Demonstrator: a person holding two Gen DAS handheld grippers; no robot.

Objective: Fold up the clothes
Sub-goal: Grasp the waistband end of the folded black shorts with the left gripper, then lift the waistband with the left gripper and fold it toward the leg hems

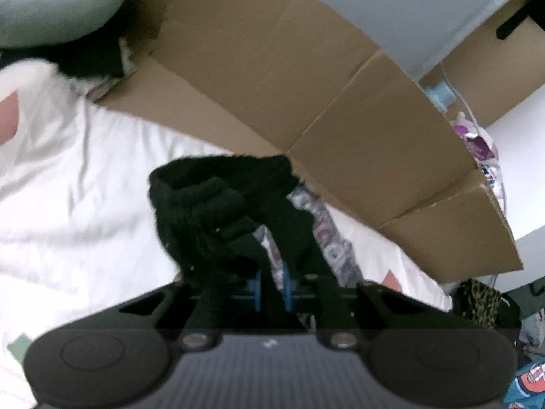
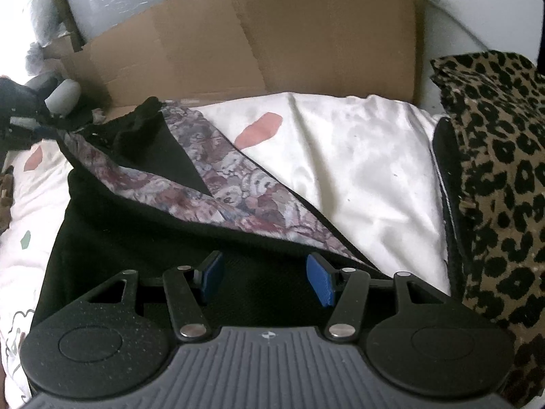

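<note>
A black garment [image 1: 218,211] with a grey-and-maroon patterned panel [image 1: 327,238] is bunched up in front of my left gripper [image 1: 272,283]. Its blue pads [image 1: 287,286] stand close together, shut on a fold of the black cloth. In the right wrist view the same garment [image 2: 136,238] lies spread on the white sheet [image 2: 357,156], its patterned side [image 2: 238,187] turned up in a diagonal band. My right gripper [image 2: 265,281] hovers over the black part with its blue pads [image 2: 320,283] wide apart and nothing pinched between them.
A flattened cardboard box [image 1: 306,85] [image 2: 272,34] stands behind the garment. A leopard-print cloth [image 2: 494,187] is piled at the right. A pale grey-green cushion [image 1: 51,6] sits far left. Small colourful items [image 1: 477,143] lie beyond the box.
</note>
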